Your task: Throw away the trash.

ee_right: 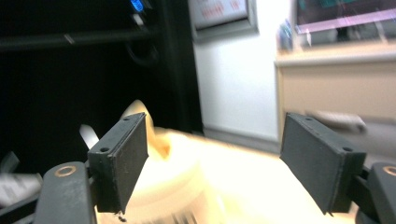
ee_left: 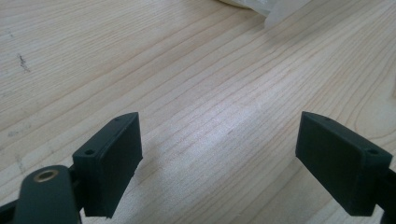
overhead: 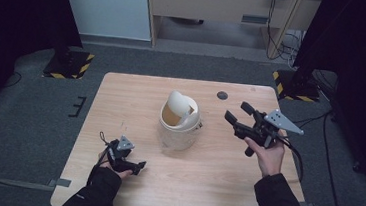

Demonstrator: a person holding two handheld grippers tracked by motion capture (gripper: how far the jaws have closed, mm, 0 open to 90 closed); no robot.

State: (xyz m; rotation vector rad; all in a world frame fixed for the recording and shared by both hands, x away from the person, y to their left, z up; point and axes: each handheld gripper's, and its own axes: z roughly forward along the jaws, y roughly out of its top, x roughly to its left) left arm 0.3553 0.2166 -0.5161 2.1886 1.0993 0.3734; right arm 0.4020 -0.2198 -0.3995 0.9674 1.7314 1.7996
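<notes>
The right gripper (overhead: 238, 114) is hovering beside the white bin (overhead: 179, 120), its 2 jaws spread and gripping nothing. The left gripper (overhead: 137, 168) is resting on the table (overhead: 204, 185), jaws spread, nothing between them.

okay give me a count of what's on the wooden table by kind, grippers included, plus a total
White lidded bin: 1
Black handheld grippers, left gripper and right gripper: 2
Dark round disc in the table top near its far edge: 1
Total: 4
</notes>
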